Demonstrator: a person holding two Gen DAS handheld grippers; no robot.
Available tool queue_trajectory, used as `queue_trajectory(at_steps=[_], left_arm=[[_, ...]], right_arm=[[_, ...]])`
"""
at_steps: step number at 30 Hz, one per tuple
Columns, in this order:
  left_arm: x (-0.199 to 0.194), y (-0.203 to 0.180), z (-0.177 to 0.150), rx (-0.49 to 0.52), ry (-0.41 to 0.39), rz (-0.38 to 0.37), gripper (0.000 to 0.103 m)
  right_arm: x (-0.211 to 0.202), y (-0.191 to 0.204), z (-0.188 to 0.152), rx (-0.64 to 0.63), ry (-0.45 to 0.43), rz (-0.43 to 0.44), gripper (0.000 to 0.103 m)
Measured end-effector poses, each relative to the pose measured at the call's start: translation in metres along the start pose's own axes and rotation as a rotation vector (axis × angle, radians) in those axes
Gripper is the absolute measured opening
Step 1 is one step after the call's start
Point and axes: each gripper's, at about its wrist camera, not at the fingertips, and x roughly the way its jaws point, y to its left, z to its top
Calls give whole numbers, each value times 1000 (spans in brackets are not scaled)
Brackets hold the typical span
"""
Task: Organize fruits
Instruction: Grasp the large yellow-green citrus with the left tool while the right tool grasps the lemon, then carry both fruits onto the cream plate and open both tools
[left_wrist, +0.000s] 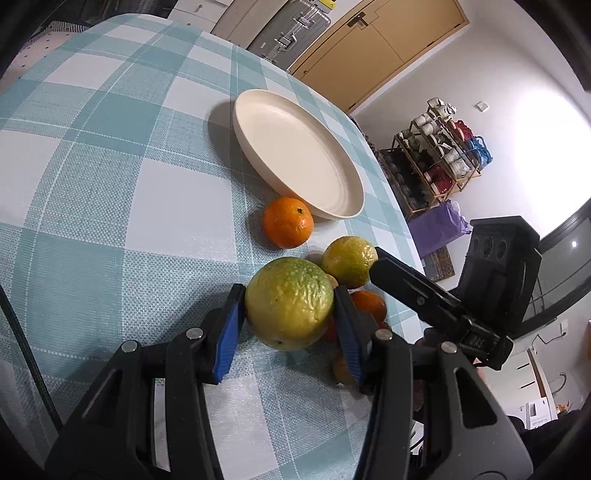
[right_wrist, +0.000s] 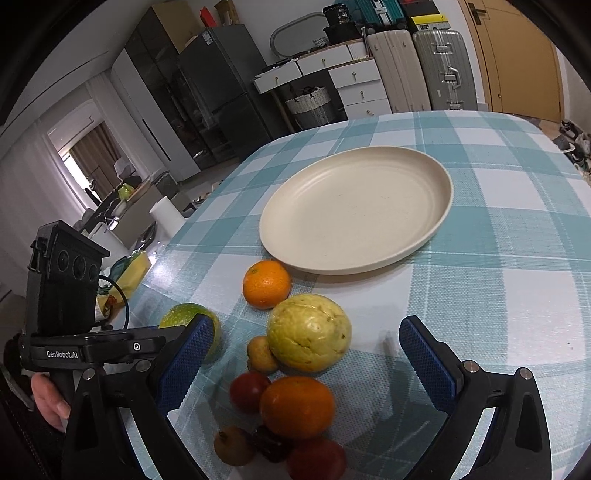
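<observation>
My left gripper (left_wrist: 290, 314) is shut on a large green-yellow citrus (left_wrist: 290, 302), held just above the cloth; it also shows in the right wrist view (right_wrist: 184, 315). A cream plate (left_wrist: 295, 151) lies beyond, empty, also in the right wrist view (right_wrist: 354, 210). An orange (left_wrist: 288, 221) sits beside the plate. My right gripper (right_wrist: 306, 358) is open over a pile of fruit: a pale yellow-green fruit (right_wrist: 308, 338), an orange (right_wrist: 297, 406), a small yellow fruit (right_wrist: 260, 354) and small red fruits (right_wrist: 249, 391).
The table wears a teal and white checked cloth (right_wrist: 498, 295). Its edge runs close to the fruit pile on the left in the right wrist view. Suitcases (right_wrist: 439, 70) and drawers (right_wrist: 358, 88) stand behind the table.
</observation>
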Motion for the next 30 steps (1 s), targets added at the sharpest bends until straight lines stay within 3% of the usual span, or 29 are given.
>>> queue_trajectory(at_steps=[7, 9, 10, 16, 30], left_arm=[[-6, -4, -7, 5, -2, 3, 44], [-6, -6, -6, 11, -2, 6, 44], [-6, -6, -5, 12, -3, 7, 44], [-8, -7, -1, 17, -5, 13, 44], [-13, -28, 33, 59, -35, 25, 44]], right_arm=[[7, -9, -1, 59, 31, 39, 75], [8, -10, -3, 67, 40, 44, 65], [8, -11, -3, 71, 43, 53, 52], [7, -14, -6, 87, 38, 78, 51], [-30, -22, 17, 101, -83, 111, 51]])
